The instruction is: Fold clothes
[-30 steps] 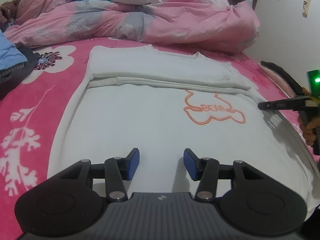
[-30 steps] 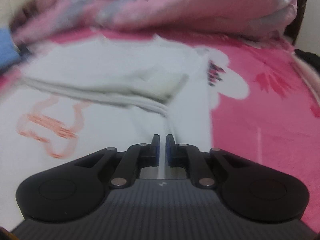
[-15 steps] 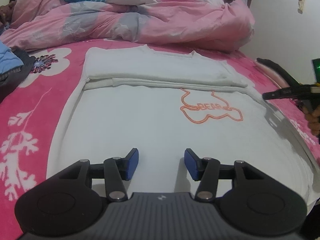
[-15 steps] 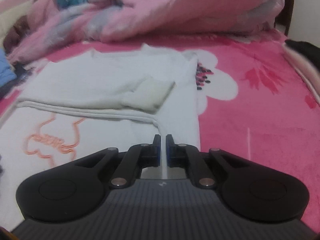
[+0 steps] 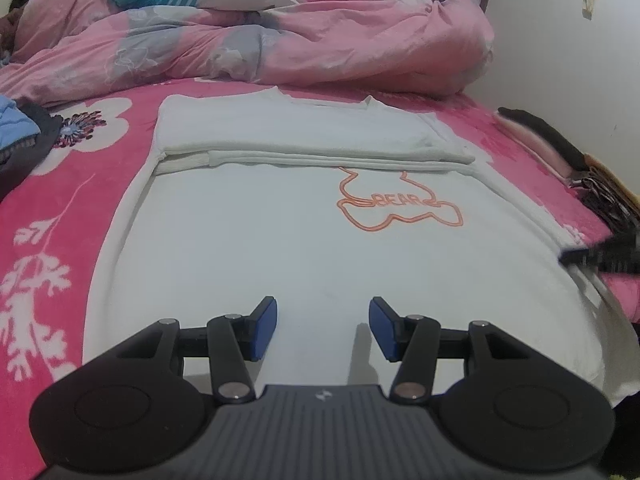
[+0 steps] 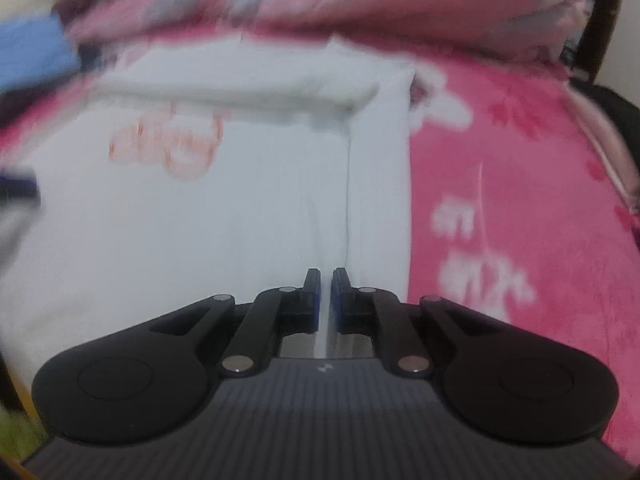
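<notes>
A white T-shirt with an orange bear outline lies flat on the pink flowered bed. Its far part is folded over into a thick band. My left gripper hovers open over the shirt's near part, nothing between its blue pads. My right gripper is shut on a thin ridge of the shirt near its right side; a crease runs from the pads toward the folded band. In the left wrist view the right gripper is a dark blur at the shirt's right edge.
A bunched pink duvet fills the far side of the bed. Blue and dark clothes lie at the left. Dark and pink garments lie along the right edge beside the white wall.
The right gripper has slid along the shirt's right edge toward the near side, still shut, and its view is now blurred. The left gripper has stayed put.
</notes>
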`<state>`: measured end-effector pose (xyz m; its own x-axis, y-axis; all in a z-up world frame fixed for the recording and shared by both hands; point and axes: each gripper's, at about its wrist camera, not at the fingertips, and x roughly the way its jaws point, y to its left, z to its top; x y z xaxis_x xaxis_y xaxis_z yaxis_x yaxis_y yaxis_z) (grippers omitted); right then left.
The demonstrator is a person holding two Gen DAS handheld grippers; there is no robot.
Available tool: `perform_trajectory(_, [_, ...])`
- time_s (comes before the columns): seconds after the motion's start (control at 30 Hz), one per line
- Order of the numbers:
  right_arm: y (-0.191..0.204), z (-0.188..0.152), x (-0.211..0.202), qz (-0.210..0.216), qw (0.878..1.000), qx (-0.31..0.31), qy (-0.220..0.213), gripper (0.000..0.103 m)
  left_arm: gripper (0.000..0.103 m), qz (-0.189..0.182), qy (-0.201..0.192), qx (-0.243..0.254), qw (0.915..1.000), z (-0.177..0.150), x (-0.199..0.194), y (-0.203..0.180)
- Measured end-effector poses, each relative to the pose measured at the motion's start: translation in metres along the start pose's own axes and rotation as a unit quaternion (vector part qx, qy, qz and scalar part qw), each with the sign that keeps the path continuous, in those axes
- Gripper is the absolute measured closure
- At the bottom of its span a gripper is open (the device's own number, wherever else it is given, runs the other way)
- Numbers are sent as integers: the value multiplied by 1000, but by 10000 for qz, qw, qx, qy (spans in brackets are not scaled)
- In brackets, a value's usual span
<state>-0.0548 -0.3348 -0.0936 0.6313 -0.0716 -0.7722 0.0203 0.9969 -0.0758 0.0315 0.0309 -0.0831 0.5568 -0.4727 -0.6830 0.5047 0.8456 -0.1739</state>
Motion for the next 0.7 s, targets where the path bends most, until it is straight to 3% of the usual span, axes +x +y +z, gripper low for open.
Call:
perform_trajectory(0.13, [-11, -10, -27, -60, 9988, 471, -83, 98, 51, 8, 46, 103, 9999, -3, -4, -3])
perform_trajectory(0.23, [-1, -13, -41, 237, 9973, 567, -393, 98, 51, 19, 89, 125, 9999, -4, -6, -5])
perform_trajectory(0.33, [15, -23, -27, 297, 9987, 414, -49, 98, 50, 44, 131, 141, 9998, -9, -9, -7])
perform_trajectory(0.5, [13, -49, -51, 341, 9963, 788, 31, 97, 48, 46, 222, 227, 9995, -21, -15, -9])
perform_trajectory(0.7, [36, -41, -57, 1016, 9886, 923, -619, 96, 46, 286, 405, 420, 9979, -22, -16, -24])
